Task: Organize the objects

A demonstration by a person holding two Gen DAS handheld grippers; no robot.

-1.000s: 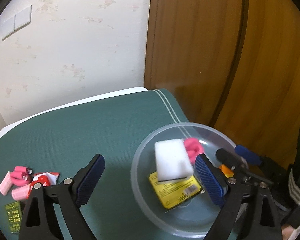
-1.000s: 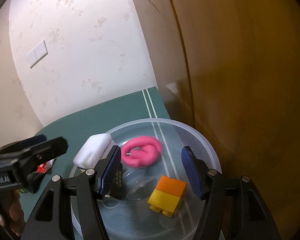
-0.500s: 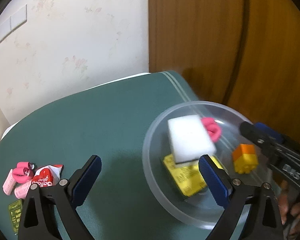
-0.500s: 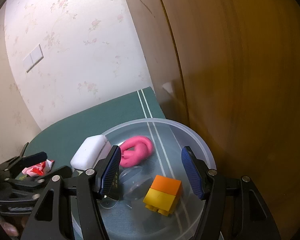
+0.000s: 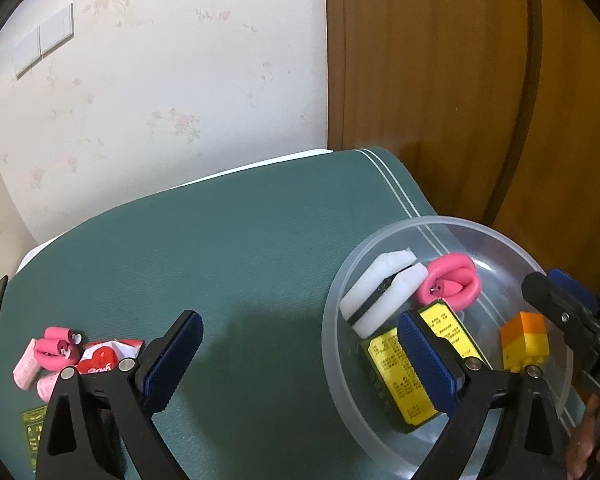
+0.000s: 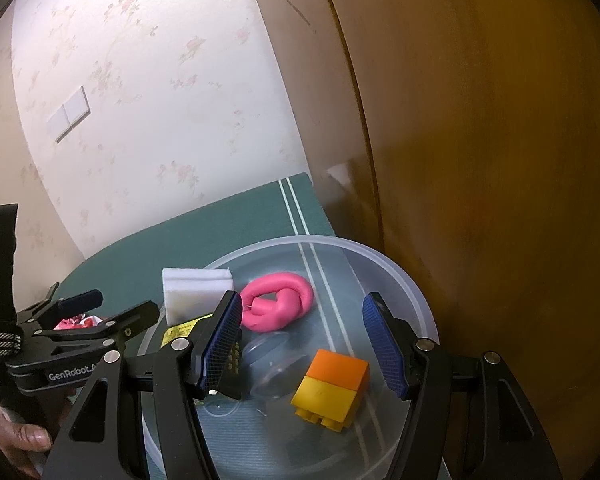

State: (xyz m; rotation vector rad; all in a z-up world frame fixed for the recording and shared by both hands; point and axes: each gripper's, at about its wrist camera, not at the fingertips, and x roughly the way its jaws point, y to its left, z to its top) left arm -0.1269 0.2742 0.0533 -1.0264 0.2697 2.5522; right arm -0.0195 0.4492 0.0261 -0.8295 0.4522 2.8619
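A clear plastic bowl (image 5: 334, 320) (image 6: 416, 292) sits on the green mat. In it lie a white sponge (image 5: 380, 296) (image 6: 196, 292) tipped against the left wall, a pink loop (image 5: 452, 284) (image 6: 280, 304), a yellow card pack (image 5: 404, 364) (image 6: 180, 328) and an orange-and-yellow brick (image 5: 526, 340) (image 6: 332, 384). My left gripper (image 5: 300, 344) (image 6: 118, 304) stands wide open with nothing between its fingers, its right finger over the bowl's left side. My right gripper (image 6: 304, 332) hangs open over the bowl, holding nothing.
On the mat's left lie pink rolls (image 5: 56, 348), a red glue packet (image 5: 104, 360) and a green packet (image 5: 34, 432). A small clear lid (image 6: 272, 364) rests in the bowl. A wooden door stands close behind the bowl. A hand (image 6: 24, 436) holds the left gripper.
My left gripper has drawn leftward and a little down, away from the bowl's middle. The sponge now stands on its edge against the bowl's wall. The right gripper has kept still.
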